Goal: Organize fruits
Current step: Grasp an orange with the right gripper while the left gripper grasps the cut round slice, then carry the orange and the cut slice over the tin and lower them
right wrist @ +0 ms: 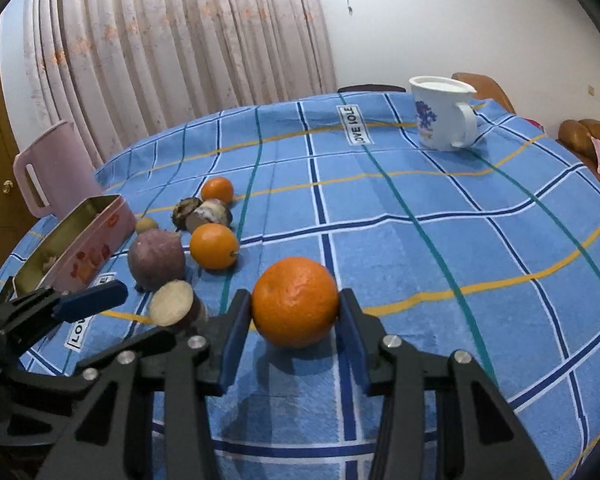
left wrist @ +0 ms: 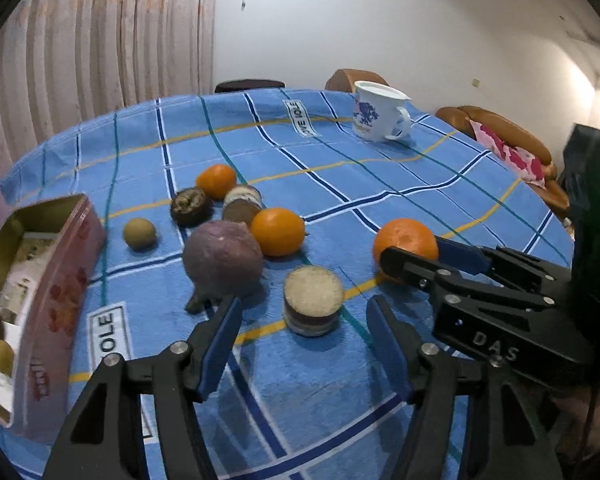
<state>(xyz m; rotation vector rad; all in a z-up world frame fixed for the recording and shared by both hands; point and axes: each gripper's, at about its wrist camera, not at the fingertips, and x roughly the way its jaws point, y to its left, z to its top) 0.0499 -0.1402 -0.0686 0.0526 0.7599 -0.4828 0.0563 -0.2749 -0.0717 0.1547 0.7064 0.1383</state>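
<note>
A large orange (right wrist: 295, 303) rests on the blue checked tablecloth between the fingers of my right gripper (right wrist: 296, 312), which touch both its sides. It also shows in the left wrist view (left wrist: 405, 245). My left gripper (left wrist: 304, 312) is open and empty, just in front of a cut fruit half (left wrist: 313, 305) and a round purple fruit (left wrist: 222, 256). Beyond lie two smaller oranges (left wrist: 278, 231) (left wrist: 216, 181), a mangosteen (left wrist: 191, 206), another cut fruit (left wrist: 242, 204) and a small brown fruit (left wrist: 139, 233).
An open pink tin (left wrist: 56, 280) with some fruit in it stands at the left. A white mug (right wrist: 444, 114) stands at the far right of the tablecloth (right wrist: 420, 240). A pink jug (right wrist: 52, 164) stands behind the tin. Curtains hang behind the table.
</note>
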